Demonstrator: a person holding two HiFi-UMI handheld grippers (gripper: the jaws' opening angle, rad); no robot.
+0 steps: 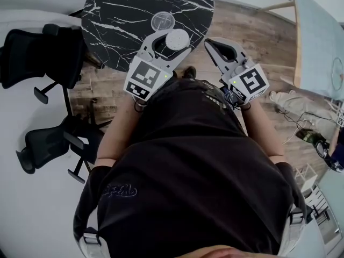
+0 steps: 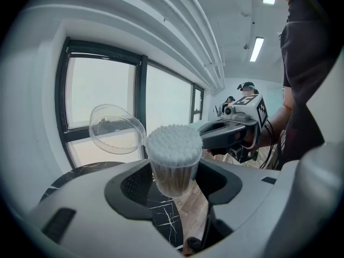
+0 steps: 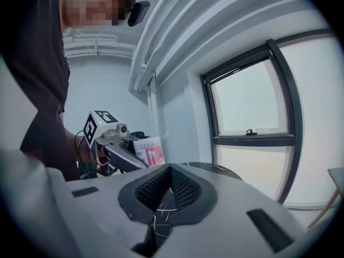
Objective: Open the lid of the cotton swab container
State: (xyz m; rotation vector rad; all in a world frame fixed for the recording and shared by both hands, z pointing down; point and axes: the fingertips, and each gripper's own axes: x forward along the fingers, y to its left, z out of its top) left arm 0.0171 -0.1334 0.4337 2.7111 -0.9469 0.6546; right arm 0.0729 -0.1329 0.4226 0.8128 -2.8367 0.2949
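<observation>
Above the table (image 1: 123, 15), our left gripper (image 1: 164, 42) squeezes the cotton swab container (image 2: 172, 160), lid (image 2: 115, 129) flipped open; our right gripper (image 3: 171, 170) is closed, empty.

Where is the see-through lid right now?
In the left gripper view the clear lid stands tipped open just left of the white cotton swabs, whose container the left tool holds.

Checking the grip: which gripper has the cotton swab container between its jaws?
The left gripper: its jaws clamp the cotton swab container, lid open. The right gripper is shut, empty.
</observation>
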